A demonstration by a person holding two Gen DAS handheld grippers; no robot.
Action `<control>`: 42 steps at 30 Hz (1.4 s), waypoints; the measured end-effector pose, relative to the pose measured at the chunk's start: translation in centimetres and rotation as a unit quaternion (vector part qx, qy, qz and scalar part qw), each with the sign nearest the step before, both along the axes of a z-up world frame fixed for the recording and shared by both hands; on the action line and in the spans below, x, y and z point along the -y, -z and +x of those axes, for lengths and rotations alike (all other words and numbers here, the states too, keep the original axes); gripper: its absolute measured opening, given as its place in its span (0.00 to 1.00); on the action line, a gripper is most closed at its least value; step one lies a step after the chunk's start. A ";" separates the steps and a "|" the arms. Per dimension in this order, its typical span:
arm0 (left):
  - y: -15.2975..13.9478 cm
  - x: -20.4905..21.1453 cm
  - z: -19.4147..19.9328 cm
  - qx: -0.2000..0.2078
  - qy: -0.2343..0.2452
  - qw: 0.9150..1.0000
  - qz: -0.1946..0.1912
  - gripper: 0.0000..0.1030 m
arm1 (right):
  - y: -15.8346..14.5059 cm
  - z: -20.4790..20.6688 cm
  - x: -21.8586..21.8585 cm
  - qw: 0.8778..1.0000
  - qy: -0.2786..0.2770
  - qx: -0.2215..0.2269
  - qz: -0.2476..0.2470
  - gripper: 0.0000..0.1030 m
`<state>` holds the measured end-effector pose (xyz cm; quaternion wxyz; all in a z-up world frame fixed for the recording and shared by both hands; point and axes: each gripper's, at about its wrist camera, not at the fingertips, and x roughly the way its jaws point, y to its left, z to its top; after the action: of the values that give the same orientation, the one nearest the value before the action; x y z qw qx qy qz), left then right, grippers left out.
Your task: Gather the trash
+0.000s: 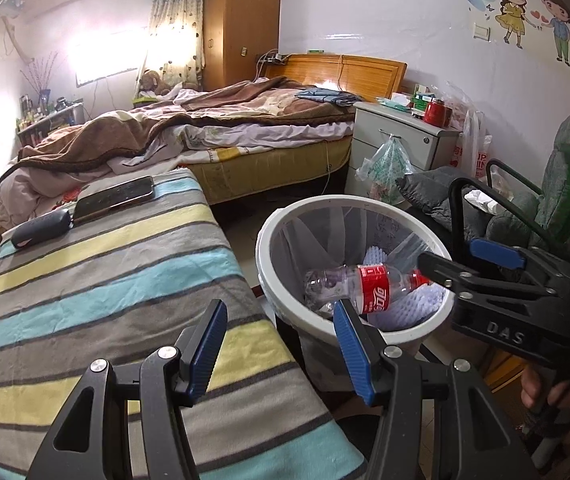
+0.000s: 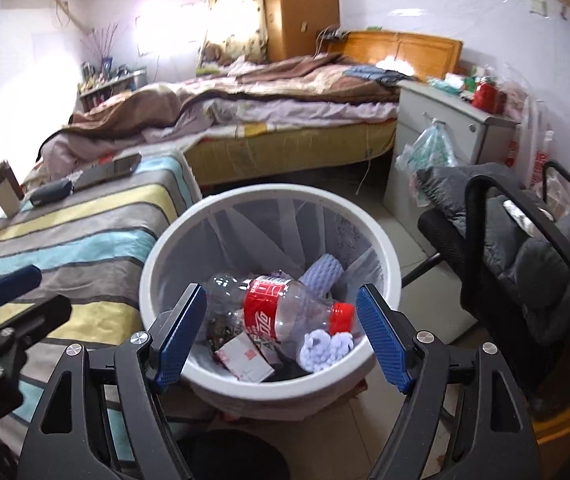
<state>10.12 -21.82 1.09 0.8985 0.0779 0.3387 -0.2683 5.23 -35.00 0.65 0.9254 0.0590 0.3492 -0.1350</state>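
Left-wrist view has my left claw (image 1: pixel 281 354) standing apart with nothing between its blue pads, poised over the near right edge of the striped tabletop (image 1: pixel 97 280) and the near rim of the white bin (image 1: pixel 405 334); my right claw (image 2: pixel 281 336) is likewise released, its pads spread wide above the bin's near rim with no grasp on anything; from the left view it reaches in from the right over the far side of the bin. Inside the bin lies the clear plastic bottle (image 2: pixel 285 312), on its side, red label up and red cap pointing right; beside it sit a white foam net (image 2: pixel 327 346), a lavender foam sleeve (image 2: pixel 321 272) and a flat carton (image 2: pixel 245 360); a phone (image 1: pixel 115 198) and a dark case (image 1: pixel 41 228) rest at the tabletop's far edge; a black chair (image 2: pixel 525 248) stands right of the bin.
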 end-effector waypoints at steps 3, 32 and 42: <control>0.3 -0.3 -1.0 0.017 -0.014 1.000 0.010 0.53 | 0.1 -1.0 -0.9 1.000 0.007 0.011 -0.014 0.76; 0.7 -2.7 -7.2 0.050 -0.044 0.998 -0.007 0.53 | 1.6 -7.5 -3.9 0.996 0.065 0.065 0.007 0.76; 0.7 -3.0 -7.5 0.050 -0.047 0.998 -0.009 0.53 | 1.5 -8.0 -4.3 0.995 0.068 0.071 0.011 0.76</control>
<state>2.63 -18.79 0.39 0.9264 0.0671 0.2945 -0.2249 -2.74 -30.71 -0.87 0.9358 0.1021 0.2792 -0.1894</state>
